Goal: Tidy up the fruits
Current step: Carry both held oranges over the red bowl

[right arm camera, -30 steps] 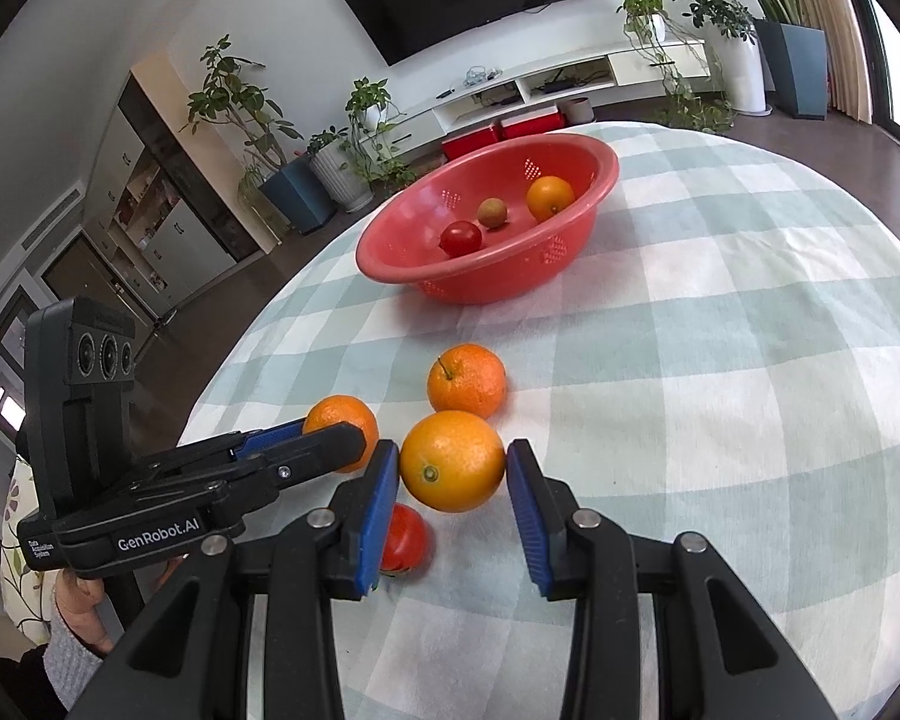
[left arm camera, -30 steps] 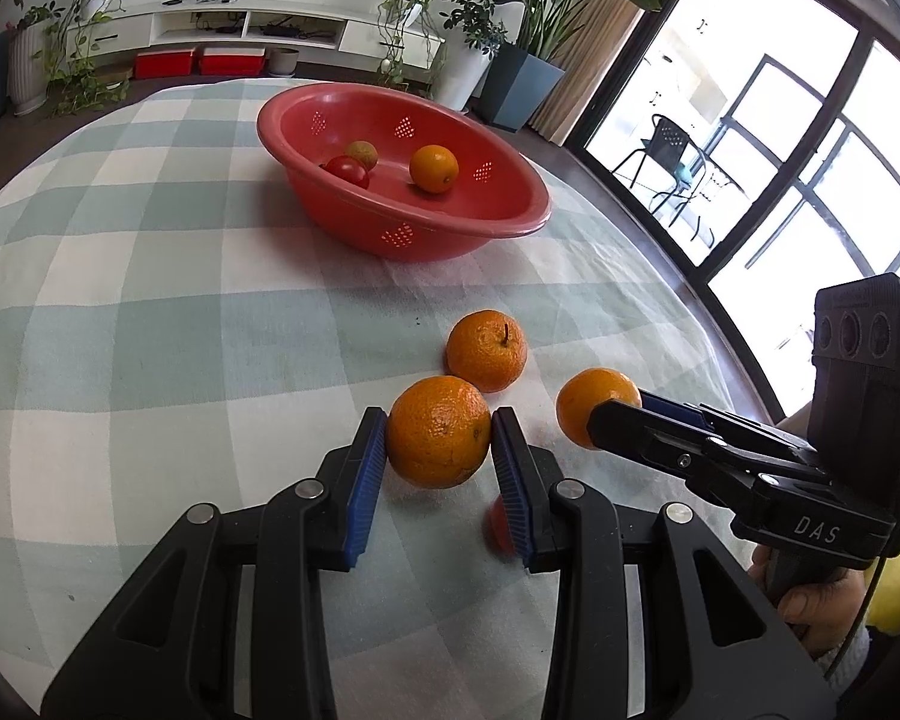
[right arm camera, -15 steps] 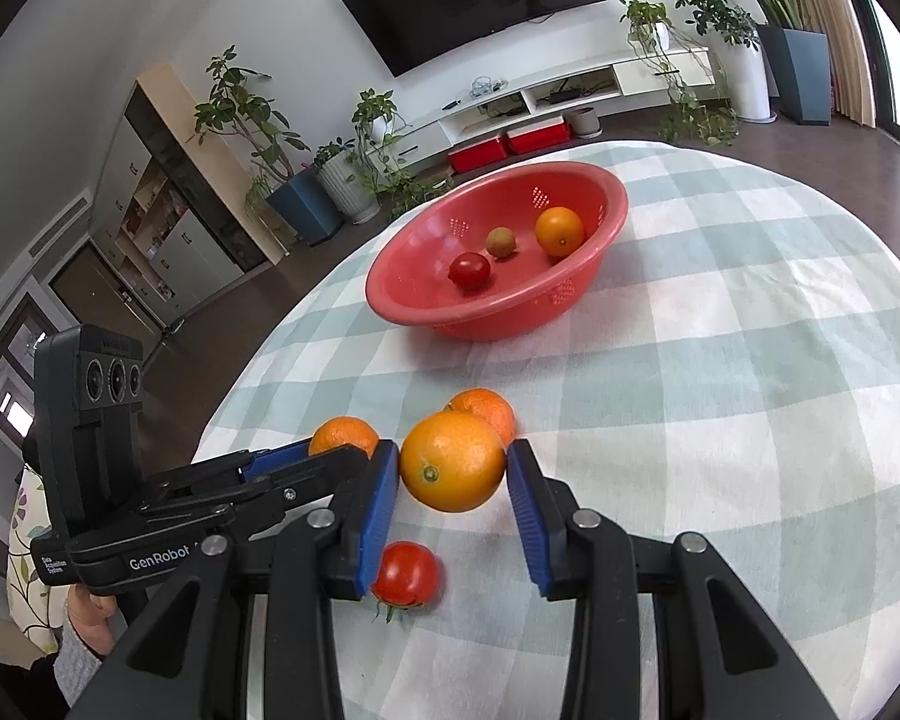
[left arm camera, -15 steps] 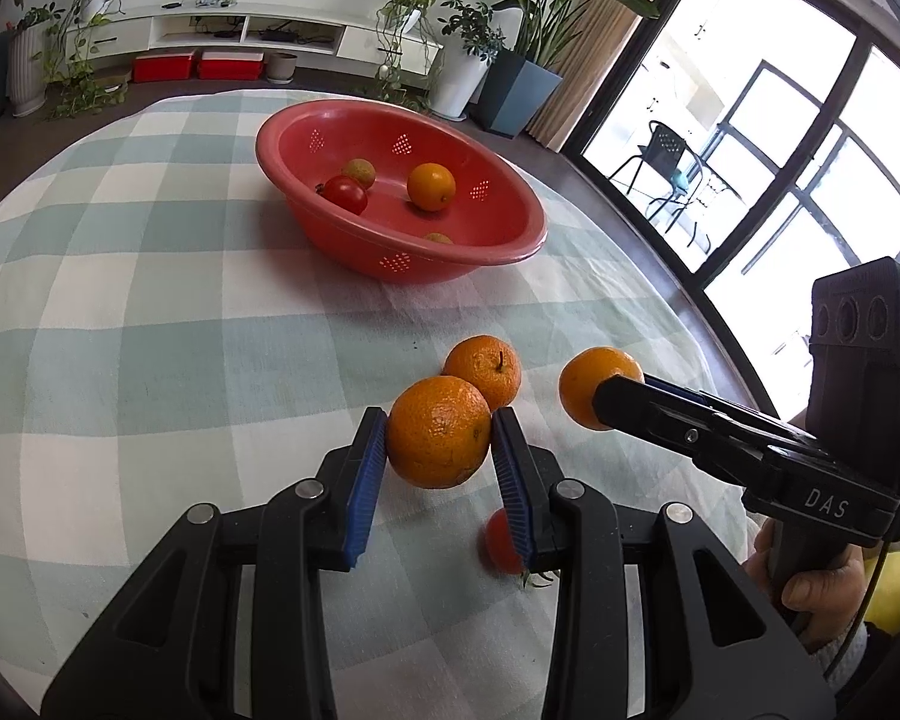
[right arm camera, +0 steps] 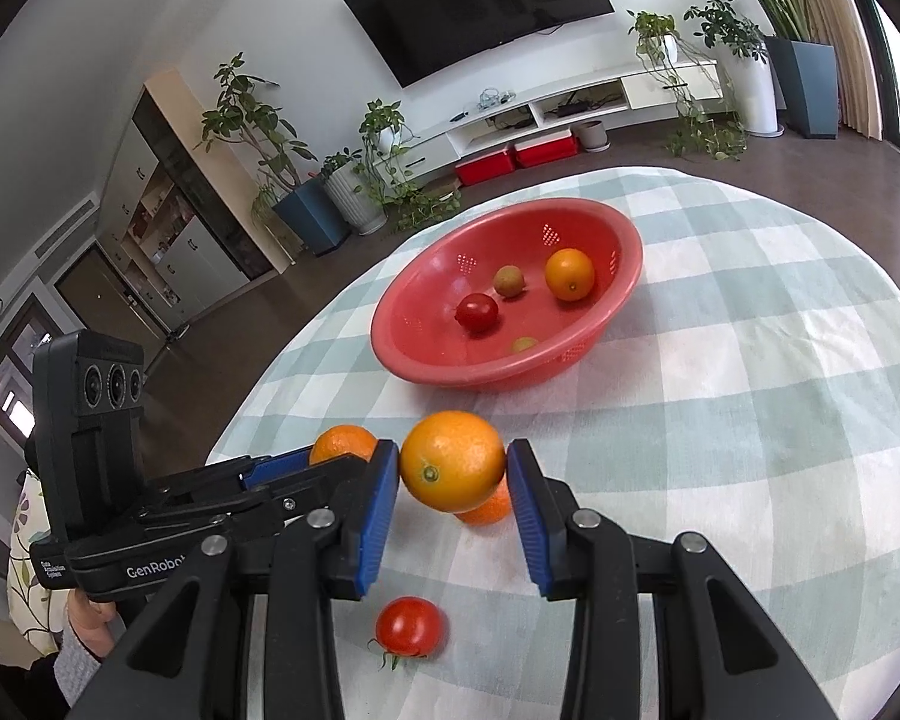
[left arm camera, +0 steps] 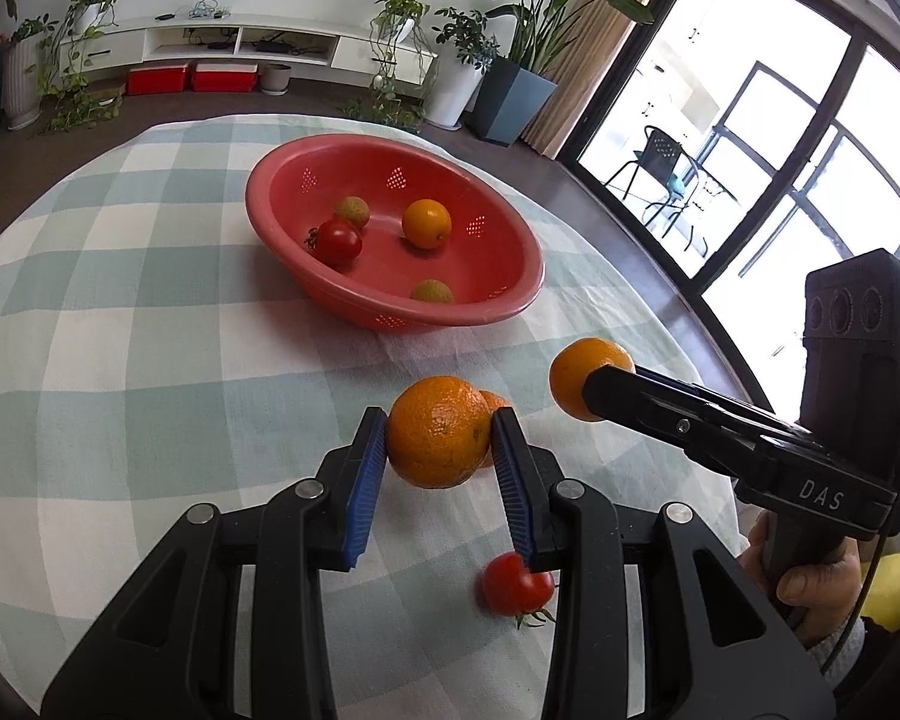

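Oranges [left arm camera: 438,432] [right arm camera: 453,461] | firm, round, roll-prone; pinched at widest girth | each hand-held gripper [left arm camera: 439,456] [right arm camera: 453,480] clamped one above bench [left arm camera: 150,360]

You've lifted both oranges off the checked cloth [left arm camera: 150,360]: the left gripper [left arm camera: 439,456] now carries its orange [left arm camera: 435,438] clear above the loose orange [right arm camera: 486,507]. The right gripper [right arm camera: 453,483] has raised its orange [right arm camera: 450,459] too. The red bowl [left arm camera: 306,276] now shows a fourth fruit [left arm camera: 431,291], and the tomato [right arm camera: 408,627] sits lower in both views.
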### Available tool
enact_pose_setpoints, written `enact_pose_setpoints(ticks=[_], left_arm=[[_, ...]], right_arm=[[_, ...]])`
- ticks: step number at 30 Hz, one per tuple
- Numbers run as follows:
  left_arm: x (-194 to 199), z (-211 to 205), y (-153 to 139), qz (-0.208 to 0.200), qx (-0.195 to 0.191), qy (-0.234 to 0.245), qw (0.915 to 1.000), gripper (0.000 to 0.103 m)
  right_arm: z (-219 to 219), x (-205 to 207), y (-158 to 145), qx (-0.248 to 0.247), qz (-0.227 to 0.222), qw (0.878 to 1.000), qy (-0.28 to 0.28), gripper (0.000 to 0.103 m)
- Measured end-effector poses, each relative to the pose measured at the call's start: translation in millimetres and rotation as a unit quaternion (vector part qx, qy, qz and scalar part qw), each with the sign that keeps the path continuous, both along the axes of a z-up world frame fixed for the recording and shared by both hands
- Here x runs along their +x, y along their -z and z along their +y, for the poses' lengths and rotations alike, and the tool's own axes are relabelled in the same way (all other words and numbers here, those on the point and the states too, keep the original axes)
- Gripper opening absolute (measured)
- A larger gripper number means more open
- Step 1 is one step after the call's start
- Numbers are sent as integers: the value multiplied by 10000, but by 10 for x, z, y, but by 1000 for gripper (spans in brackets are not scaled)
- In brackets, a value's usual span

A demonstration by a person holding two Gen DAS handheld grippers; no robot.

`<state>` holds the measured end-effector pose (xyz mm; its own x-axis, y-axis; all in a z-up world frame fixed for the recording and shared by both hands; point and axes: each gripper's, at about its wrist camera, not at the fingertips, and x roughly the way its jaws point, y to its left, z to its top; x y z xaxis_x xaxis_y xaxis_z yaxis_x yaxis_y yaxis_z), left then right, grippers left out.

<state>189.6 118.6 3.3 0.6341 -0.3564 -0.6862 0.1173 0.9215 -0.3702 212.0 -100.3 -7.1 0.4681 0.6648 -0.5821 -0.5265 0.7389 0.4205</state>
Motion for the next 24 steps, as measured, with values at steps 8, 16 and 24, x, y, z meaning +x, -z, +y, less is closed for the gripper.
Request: enact_pose_setpoints(ticks=[8,16,24], left_arm=[[126,4,-103,-60,84,22,9999,33],[314,-25,-191,-106,193,60,9997,33],[497,-61,-245,-170,280,110,9994,33]], right_arm=[[32,150,-71,-7,-94,10000,24,40],[47,300,-94,2,-127,9999,56,40],[63,445,-103,-3,-144,9999,93,40]])
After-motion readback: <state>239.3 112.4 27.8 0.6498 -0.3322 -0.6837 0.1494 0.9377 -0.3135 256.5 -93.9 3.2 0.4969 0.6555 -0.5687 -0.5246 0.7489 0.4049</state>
